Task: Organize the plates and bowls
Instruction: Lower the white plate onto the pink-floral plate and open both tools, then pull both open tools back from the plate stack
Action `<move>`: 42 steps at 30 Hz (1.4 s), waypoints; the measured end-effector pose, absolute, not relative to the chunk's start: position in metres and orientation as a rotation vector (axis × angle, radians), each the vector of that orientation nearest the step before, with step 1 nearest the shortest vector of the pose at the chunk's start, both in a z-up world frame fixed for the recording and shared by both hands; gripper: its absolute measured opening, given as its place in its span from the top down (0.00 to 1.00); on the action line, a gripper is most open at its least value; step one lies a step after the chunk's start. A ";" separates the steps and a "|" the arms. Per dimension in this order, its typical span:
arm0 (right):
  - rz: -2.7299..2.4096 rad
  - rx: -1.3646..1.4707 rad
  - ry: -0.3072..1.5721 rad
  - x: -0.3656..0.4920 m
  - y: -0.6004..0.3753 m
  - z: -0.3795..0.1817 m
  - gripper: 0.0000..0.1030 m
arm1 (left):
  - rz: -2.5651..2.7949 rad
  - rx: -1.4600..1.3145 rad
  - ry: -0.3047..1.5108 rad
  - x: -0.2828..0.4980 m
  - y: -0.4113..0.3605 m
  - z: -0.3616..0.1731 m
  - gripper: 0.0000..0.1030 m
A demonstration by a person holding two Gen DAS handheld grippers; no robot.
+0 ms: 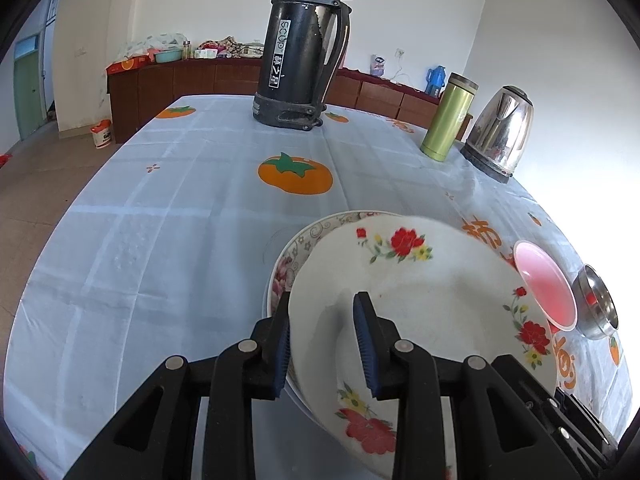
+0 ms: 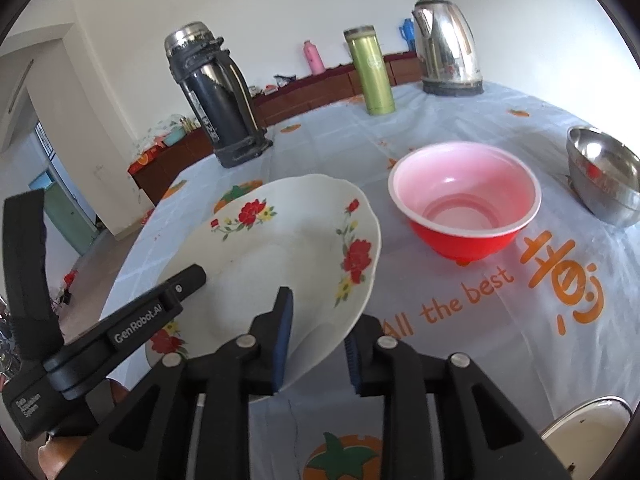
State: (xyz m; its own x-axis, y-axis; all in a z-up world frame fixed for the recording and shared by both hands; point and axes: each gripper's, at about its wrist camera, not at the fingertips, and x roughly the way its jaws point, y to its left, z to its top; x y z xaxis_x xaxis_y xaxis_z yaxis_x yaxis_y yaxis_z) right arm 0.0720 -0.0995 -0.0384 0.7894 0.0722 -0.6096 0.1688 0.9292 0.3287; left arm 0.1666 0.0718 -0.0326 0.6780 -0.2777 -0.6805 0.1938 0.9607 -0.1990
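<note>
Two plates showed only in the left wrist view, the flowered plate (image 1: pixel 420 300) tilted over a patterned plate (image 1: pixel 286 256) by the table's (image 1: pixel 160 200) near edge; the left gripper (image 1: pixel 322 298) clamped its rim; the right gripper (image 2: pixel 320 316) stood narrowly parted around the opposite rim, not pressing; the right wrist view alone showed the red bowl (image 2: pixel 464 208) fully; persimmon-print cloth, white walls.

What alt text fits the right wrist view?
A floral plate sits tilted between the open fingers of the right hand-held gripper, with the left hand-held gripper on its far edge. A red bowl and steel bowl stand beyond on the tablecloth.
</note>
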 end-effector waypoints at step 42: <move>-0.114 0.218 0.479 0.063 -0.077 -0.023 0.13 | 0.065 0.001 0.529 0.111 0.104 -0.005 0.23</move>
